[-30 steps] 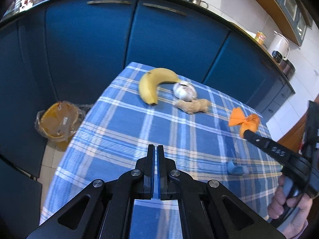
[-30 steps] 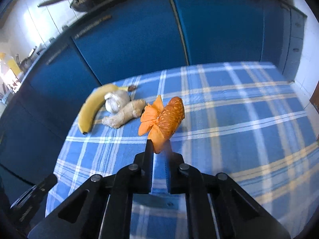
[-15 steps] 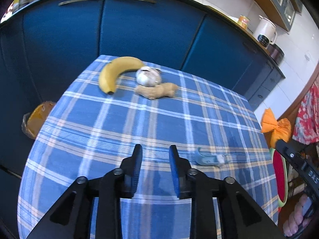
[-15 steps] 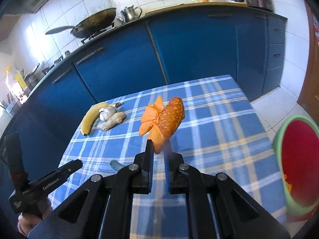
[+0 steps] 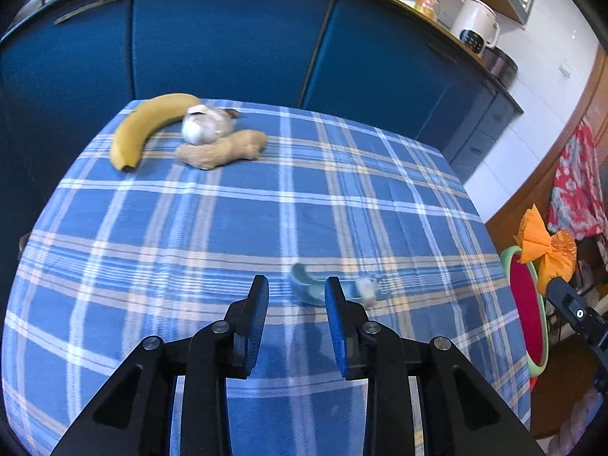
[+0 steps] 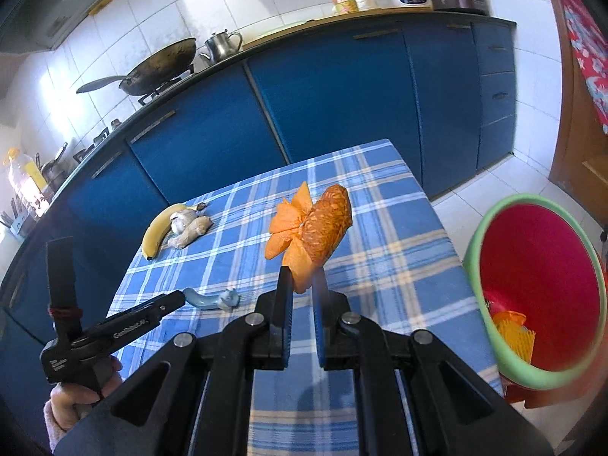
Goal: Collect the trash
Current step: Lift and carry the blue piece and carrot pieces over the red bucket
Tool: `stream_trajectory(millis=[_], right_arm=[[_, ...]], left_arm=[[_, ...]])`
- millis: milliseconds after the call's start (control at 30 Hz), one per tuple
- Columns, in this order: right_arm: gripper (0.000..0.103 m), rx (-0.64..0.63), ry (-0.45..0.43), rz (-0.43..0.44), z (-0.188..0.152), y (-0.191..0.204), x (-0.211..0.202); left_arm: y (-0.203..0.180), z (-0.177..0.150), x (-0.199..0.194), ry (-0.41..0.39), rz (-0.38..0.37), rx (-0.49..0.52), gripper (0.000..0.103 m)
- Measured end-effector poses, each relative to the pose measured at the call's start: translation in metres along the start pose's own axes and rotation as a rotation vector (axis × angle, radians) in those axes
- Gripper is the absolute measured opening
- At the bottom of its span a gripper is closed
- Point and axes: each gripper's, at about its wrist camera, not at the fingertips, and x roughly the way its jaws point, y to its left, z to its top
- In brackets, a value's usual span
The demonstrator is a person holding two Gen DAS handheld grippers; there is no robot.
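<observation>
Wok on counter only in rt view; rt gripper clamps orange wrapper, lt gripper parted, empty.

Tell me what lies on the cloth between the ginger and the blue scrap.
Nothing: bare checked tablecloth separates the ginger from the blue scrap, clearest in the left wrist view.

Both cameras ride on hand-held grippers and look down at a slant over the checked tablecloth toward the far blue cabinets. The left wrist view sits close above the table's near edge; the right wrist view looks from higher and further right. Both share the banana at far left and the bin at right.
</observation>
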Motion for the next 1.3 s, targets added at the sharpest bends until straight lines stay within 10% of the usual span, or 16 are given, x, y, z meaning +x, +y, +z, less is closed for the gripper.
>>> stream_trajectory(millis=[300,833,1300], right_arm=[[0.012,0.03,-0.008,-0.013,-0.005,-0.019,-0.009],[0.012,0.067,-0.07,-0.054,-0.009,-0.051,-0.043],[0.012,0.183,-0.113,-0.185,-0.025,-0.136,-0.088]], left_arm=[[-0.005,-0.001,0.016,0.014,-0.015,-0.016,0.008],[-0.048,0.003,-0.015,-0.067,-0.067,0.051,0.004],[-0.164,-0.001,-0.018,-0.075,-0.186,0.224,0.004]])
